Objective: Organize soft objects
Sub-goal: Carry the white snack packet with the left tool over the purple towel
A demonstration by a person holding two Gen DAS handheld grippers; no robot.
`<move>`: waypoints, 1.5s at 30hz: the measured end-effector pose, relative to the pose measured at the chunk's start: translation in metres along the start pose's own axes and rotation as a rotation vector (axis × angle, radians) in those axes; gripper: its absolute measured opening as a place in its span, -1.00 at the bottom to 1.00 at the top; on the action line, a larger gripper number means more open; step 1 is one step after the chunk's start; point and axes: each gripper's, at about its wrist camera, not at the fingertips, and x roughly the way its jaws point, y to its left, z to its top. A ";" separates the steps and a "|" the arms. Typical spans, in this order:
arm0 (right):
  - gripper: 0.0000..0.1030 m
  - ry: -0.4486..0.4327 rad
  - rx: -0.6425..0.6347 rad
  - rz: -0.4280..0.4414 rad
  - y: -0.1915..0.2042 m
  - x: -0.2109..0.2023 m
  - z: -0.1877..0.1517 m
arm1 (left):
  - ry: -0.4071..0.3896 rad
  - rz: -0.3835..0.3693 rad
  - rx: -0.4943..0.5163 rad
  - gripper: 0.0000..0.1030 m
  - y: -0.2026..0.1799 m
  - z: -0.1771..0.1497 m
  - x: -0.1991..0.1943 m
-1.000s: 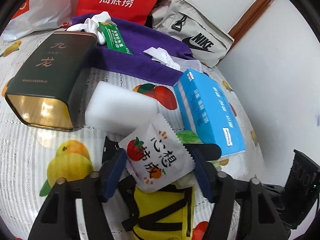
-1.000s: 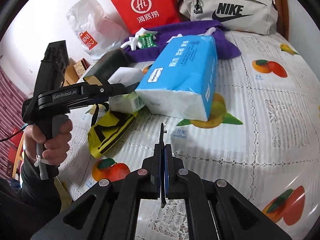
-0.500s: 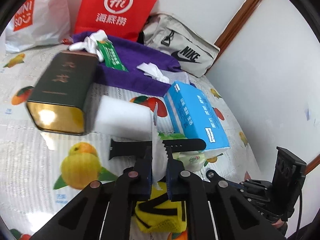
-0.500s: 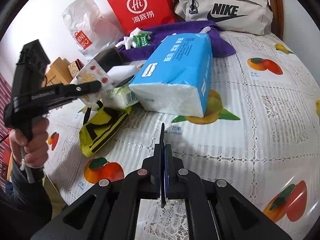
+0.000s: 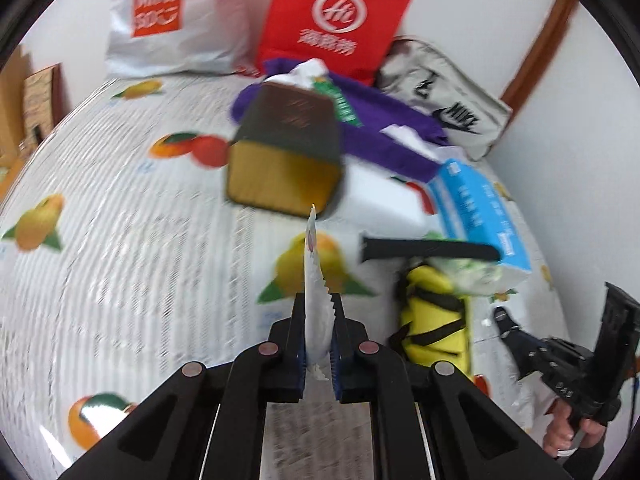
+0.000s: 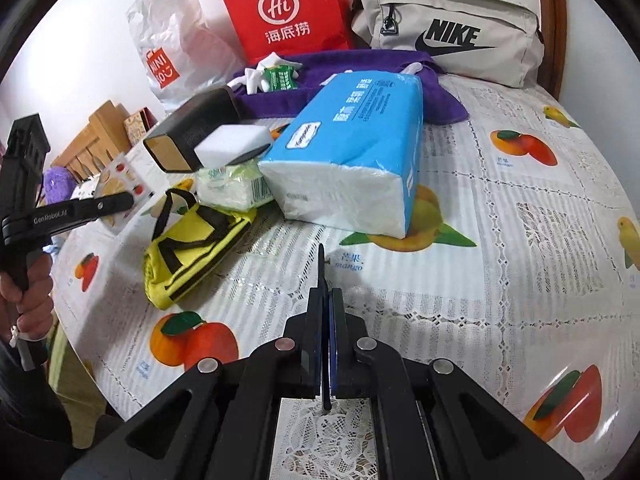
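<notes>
My left gripper [image 5: 319, 322] pinches the white sachet [image 5: 314, 280] edge-on, lifted over the tablecloth [image 5: 132, 248]. Right of it lie the yellow bag [image 6: 192, 248] and blue tissue pack [image 6: 352, 152]. My right gripper [image 6: 325, 312] is closed, empty.

NIKE on grey bag [image 6: 448, 32], MINISO on white bag [image 6: 172, 52], Hi on red bag [image 6: 280, 12]

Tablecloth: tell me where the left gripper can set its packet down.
Free: the tablecloth left of the dark tin, and the right side past the blue tissue pack. Crowded: around the yellow bag and sponge.
</notes>
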 end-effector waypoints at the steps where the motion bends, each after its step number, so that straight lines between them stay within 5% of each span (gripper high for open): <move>1: -0.94 0.001 -0.005 -0.004 0.001 0.001 -0.001 | 0.005 0.011 0.000 -0.82 0.002 -0.002 0.002; 22: -0.94 -0.020 -0.003 0.035 0.010 -0.018 0.012 | -0.020 -0.008 -0.014 -0.87 0.011 0.012 -0.003; 45: -0.94 -0.155 -0.030 -0.002 -0.012 -0.038 0.110 | -0.096 0.021 0.022 -0.87 -0.004 0.094 -0.021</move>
